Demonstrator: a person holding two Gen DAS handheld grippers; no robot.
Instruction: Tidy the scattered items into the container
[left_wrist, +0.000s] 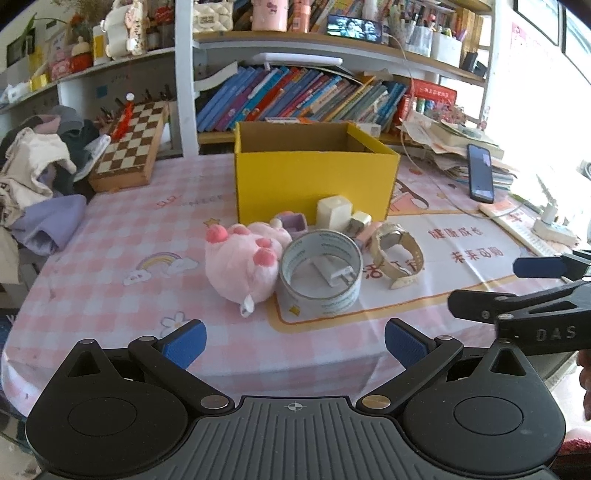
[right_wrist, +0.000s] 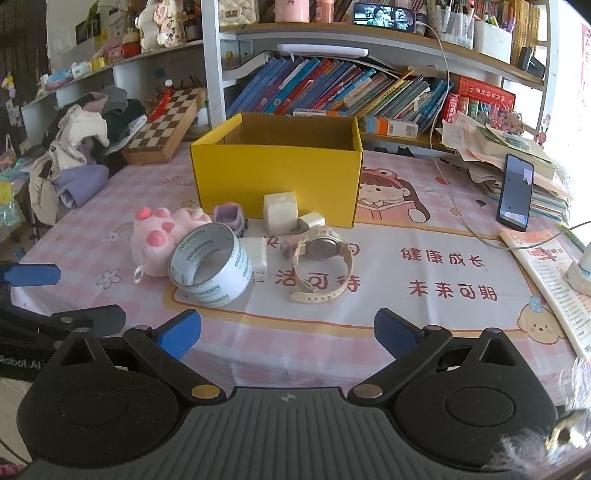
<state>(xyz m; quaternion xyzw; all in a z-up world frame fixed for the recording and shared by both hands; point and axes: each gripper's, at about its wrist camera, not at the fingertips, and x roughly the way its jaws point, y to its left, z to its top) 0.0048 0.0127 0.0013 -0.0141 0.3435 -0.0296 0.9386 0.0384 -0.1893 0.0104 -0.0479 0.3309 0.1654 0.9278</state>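
Tongs first: the left gripper (left_wrist: 294, 341) stands wide, its blue pads well apart and holding nothing, poised above the near edge of the table (left_wrist: 110, 258). The right gripper (right_wrist: 287, 334) stands likewise wide and empty, at the same near edge. Each gripper shows at the margin of the other's view, so the two sit side by side, apart from one another.

Ahead of both lies the cluster of scattered items on the pink checked tablecloth. Nearest is a tape roll (left_wrist: 320, 272), lying on its flat side in the left view, with a white charger plug (left_wrist: 330, 274) seen through its centre; the right view shows the plug just behind the roll. A pink plush paw (left_wrist: 242, 260) touches the roll on its left. To the right of the roll a cream wristwatch (right_wrist: 319, 260) rests on its side, strap curled. Behind these, close to the box front, stand a white cube (right_wrist: 280, 212), a small lilac holder (right_wrist: 228, 216) and a small white adapter (right_wrist: 312, 221). A pink object beside the watch is too hidden to identify.

The container, a yellow cardboard box (left_wrist: 314, 177), stands open-topped just behind the cluster, upright; its floor is out of sight. Further out: a chessboard (left_wrist: 131, 146) and heaped clothes (left_wrist: 37, 177) at left, a phone (right_wrist: 515, 192) propped against stacked papers at right, bookshelves behind.
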